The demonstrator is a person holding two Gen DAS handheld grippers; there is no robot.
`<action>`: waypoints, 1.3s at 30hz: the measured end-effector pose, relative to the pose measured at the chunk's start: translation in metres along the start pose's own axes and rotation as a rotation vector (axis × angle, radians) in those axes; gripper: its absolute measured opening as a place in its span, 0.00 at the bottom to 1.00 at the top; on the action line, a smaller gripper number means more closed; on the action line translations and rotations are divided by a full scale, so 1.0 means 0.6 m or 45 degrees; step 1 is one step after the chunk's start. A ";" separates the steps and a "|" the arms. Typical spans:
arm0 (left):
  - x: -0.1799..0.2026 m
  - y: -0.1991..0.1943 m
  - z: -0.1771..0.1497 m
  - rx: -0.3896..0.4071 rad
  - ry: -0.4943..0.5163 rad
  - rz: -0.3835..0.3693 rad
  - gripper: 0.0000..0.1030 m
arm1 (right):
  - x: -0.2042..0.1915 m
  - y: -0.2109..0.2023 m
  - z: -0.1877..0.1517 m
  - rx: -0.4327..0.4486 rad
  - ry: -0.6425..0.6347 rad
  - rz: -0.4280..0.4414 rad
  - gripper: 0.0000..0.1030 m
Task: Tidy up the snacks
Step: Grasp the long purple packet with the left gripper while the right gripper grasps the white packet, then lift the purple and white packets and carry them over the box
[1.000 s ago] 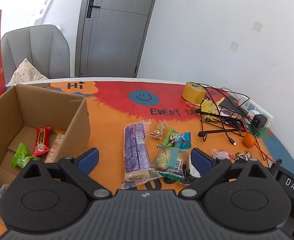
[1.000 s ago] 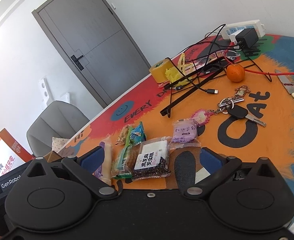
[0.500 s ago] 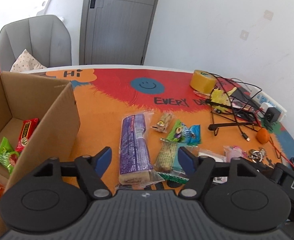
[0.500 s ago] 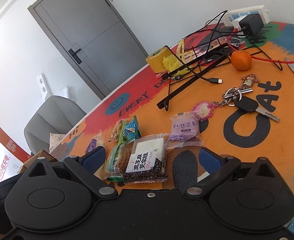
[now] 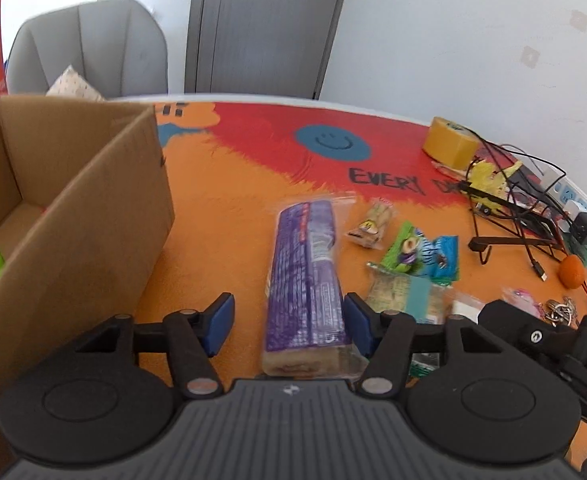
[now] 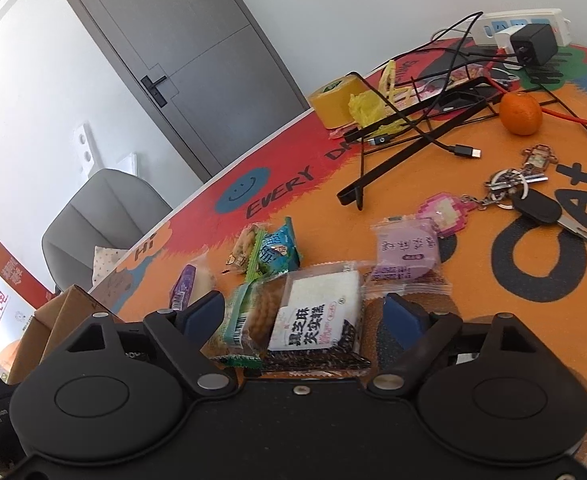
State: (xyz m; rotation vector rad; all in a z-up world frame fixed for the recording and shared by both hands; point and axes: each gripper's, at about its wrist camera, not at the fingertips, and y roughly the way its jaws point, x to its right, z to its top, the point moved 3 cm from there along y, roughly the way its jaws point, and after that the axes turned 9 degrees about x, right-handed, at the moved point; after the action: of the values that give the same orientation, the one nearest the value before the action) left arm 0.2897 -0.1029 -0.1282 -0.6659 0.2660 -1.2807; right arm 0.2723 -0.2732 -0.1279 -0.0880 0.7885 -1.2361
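The long purple snack pack (image 5: pixel 307 280) lies on the orange mat beside the cardboard box (image 5: pixel 73 216), between the closing jaws of the left gripper (image 5: pixel 289 328); the right pad touches it, the left stands clear. The right gripper (image 6: pixel 305 320) has narrowed too since a second ago, closing around the sesame cake packet (image 6: pixel 313 316), not yet pressing. Only the right view shows the keys (image 6: pixel 533 200).

On the table (image 5: pixel 233 216), the cardboard box (image 5: pixel 93 216) stands at the left in the left wrist view. Right of it lies the long wafer pack (image 5: pixel 307 276), then small snack packets (image 5: pixel 417 256). Behind these sits the tape roll (image 5: pixel 449 148), with a wire stand (image 5: pixel 509 236) and a tangerine (image 5: pixel 572 272) further right. A chair (image 5: pixel 89 48) stands behind the table.
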 end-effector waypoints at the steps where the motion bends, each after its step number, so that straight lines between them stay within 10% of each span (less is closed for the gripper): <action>1: -0.002 0.001 -0.001 0.001 -0.001 0.002 0.50 | -0.003 0.003 0.000 -0.001 -0.010 -0.004 0.82; 9: -0.008 -0.007 -0.005 0.029 0.001 -0.018 0.34 | -0.022 0.024 -0.010 -0.009 -0.076 -0.073 0.75; 18: -0.013 -0.020 -0.006 0.033 -0.006 -0.037 0.29 | -0.038 0.031 -0.030 -0.024 -0.223 -0.149 0.48; 39: -0.024 -0.095 -0.001 0.103 -0.032 -0.099 0.26 | -0.018 -0.031 -0.041 0.028 -0.083 -0.077 0.26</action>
State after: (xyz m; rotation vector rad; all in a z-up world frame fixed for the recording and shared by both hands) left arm 0.2401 -0.0971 -0.0973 -0.6279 0.1680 -1.3491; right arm 0.2420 -0.2625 -0.1320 -0.1344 0.7198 -1.2921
